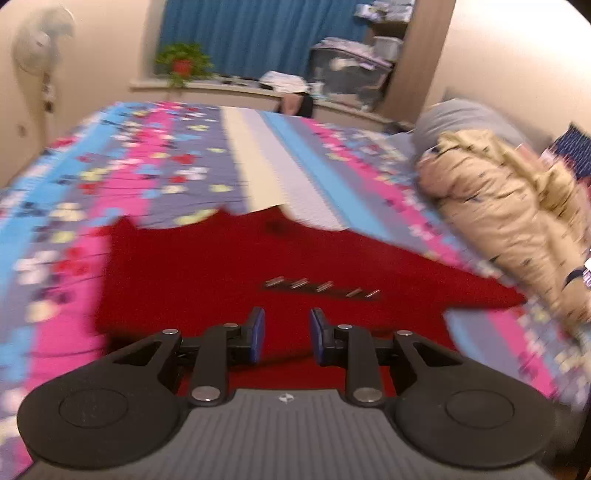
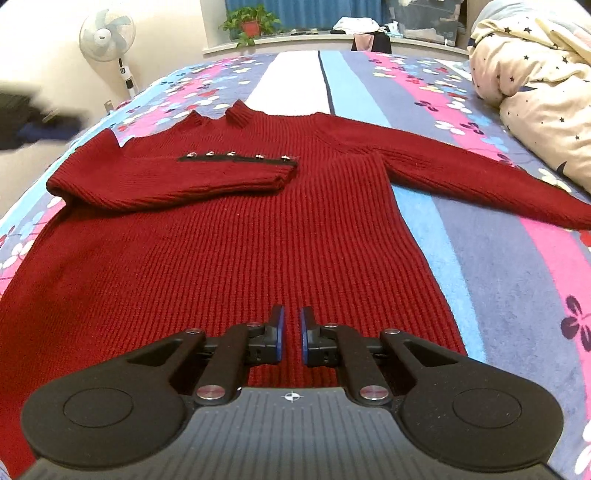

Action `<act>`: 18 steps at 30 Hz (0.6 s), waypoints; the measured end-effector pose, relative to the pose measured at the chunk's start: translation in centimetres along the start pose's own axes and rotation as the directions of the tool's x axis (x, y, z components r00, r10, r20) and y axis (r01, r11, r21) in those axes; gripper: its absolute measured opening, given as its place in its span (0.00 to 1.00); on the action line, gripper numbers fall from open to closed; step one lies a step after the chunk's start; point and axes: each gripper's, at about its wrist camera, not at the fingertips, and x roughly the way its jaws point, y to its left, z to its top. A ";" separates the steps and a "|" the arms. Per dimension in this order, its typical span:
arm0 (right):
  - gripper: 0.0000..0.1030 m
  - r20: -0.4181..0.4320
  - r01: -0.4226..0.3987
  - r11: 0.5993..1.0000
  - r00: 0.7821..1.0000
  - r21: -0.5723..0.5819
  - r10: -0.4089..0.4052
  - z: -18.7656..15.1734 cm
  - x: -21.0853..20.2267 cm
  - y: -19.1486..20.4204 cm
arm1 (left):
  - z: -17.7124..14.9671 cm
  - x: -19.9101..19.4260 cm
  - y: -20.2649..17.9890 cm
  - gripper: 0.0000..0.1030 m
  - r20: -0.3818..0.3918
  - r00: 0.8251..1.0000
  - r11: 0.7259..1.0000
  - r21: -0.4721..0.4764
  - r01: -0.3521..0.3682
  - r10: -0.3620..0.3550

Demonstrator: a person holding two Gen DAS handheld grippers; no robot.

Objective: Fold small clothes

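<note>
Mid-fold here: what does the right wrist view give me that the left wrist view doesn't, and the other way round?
Only the right wrist view shows the whole red ribbed knit sweater: ribbed collar, one sleeve folded across the chest, the other sleeve stretched out. Only the left wrist view shows a grey pillow behind the cream bundled quilt, though it is blurred. Both share the striped floral bedsheet, the potted plant, and the sweater's metal buttons.

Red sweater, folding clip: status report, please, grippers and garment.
Left gripper open, empty, over the red sweater. Right gripper slightly open, empty, near the hem. Left sleeve folded across chest, right sleeve still spread. Nothing in the way.
</note>
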 end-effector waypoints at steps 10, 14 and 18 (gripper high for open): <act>0.07 0.124 -0.121 0.990 0.986 0.073 0.112 -0.5 -1.2 -0.3 | -11.5 -6.3 7.6 0.28 -0.154 0.978 0.978 -0.131 -0.160 0.139; 0.10 0.135 -0.181 0.980 0.976 0.087 0.169 0.0 -0.9 -0.3 | -12.3 -3.4 7.2 0.28 -0.287 0.925 0.966 -0.003 -0.258 0.247; 0.32 0.138 -0.180 0.966 0.978 0.188 0.155 2.8 1.5 -0.4 | -11.9 -1.4 6.6 0.31 -0.310 0.912 0.961 0.020 -0.274 0.267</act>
